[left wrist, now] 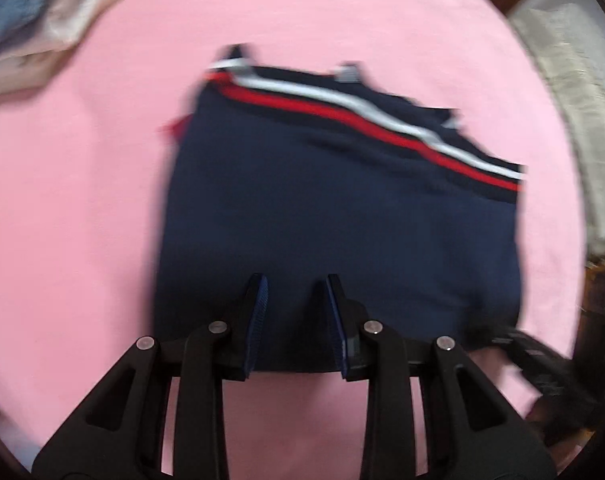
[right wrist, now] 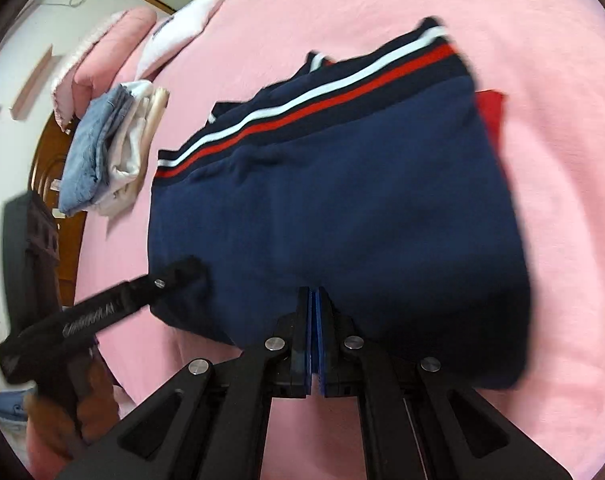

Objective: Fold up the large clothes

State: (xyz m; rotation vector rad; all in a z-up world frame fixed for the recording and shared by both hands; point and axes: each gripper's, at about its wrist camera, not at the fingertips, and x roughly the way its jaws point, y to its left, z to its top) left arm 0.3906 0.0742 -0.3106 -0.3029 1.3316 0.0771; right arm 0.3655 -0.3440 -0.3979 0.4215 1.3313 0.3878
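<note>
Two tongs at the near hem of your folded navy garment (left wrist: 334, 224) on the pink bed sheet (left wrist: 82, 200).

Your left tongs (left wrist: 296, 280) are spread, their blue pads (left wrist: 260, 300) parted over the navy cloth at the near edge; whether they touch it you cannot tell. Your right tongs (right wrist: 315, 290) are pressed together at the same near edge, seemingly pinching the fabric, though blur hides the contact. In the right wrist view the garment (right wrist: 342, 208) sits mid-frame, its white-and-red striped band (right wrist: 302, 108) along the far edge, running from 8 o'clock up to 1 o'clock; the long axis follows that band. A red scrap (right wrist: 490, 108) peeks out at 2 o'clock. Your left tongs (right wrist: 182, 272) enter from 8 o'clock. Folded denim and pale clothes (right wrist: 102, 152) lie stacked at 10 o'clock, well apart.
</note>
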